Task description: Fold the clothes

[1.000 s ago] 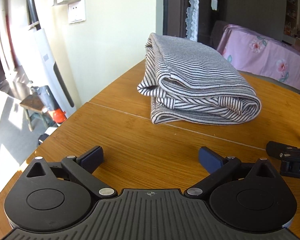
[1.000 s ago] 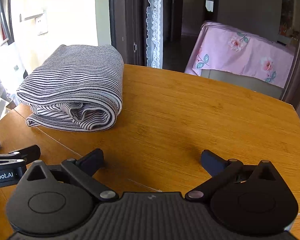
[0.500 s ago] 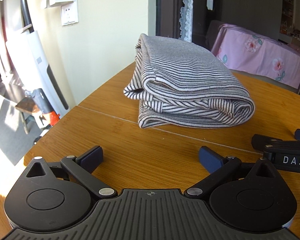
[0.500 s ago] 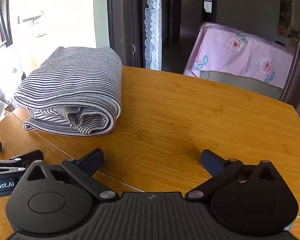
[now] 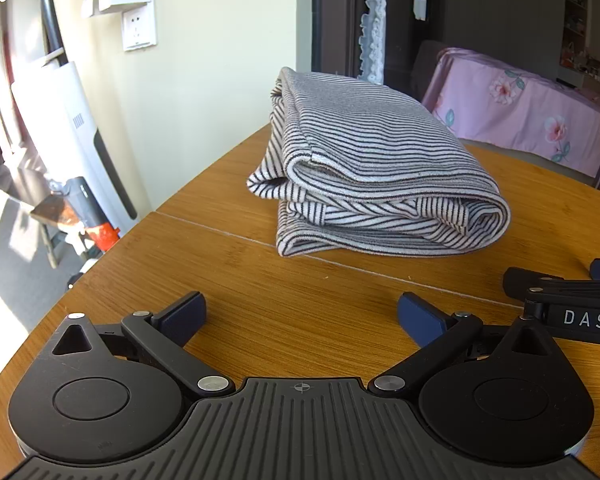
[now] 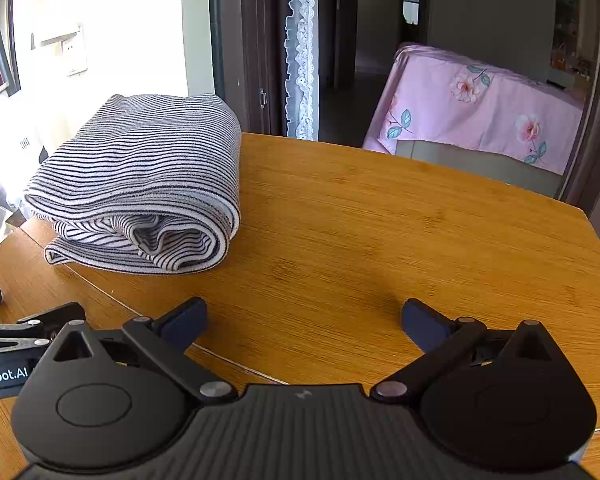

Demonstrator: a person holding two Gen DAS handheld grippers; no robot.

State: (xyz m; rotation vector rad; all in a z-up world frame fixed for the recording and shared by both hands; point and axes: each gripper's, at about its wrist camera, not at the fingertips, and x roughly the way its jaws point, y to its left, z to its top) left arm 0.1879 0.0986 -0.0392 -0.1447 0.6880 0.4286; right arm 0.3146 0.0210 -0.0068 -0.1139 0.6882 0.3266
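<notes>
Striped garment (image 5: 376,168) sits folded into a thick bundle on the wooden bench (image 5: 300,312), toward the far left part of the top, w/ the rolled fold edge facing the cameras. Stripes are dark on white; layers stacked, loose hem poking out at the bundle's left side in the left wrist view.

Left gripper (image 5: 302,316) hovers low over bare wood just in front of the bundle, jaws spread wide, nothing between them, not touching the cloth. Right gripper (image 6: 304,320) sits beside it (its linkage shows at the right edge of the left wrist view), jaws also wide apart & empty, over bare wood to the right of the garment. Both are apart from the cloth.

A thin seam line (image 5: 220,230) runs across the bench just under the bundle's near edge. Behind: pale wall w/ a socket (image 5: 139,28), a white upright appliance (image 5: 72,128) leaning at left, lace curtain (image 6: 300,48) in a dark doorway, pink floral cover (image 6: 480,104) over furniture past the bench's far edge.
</notes>
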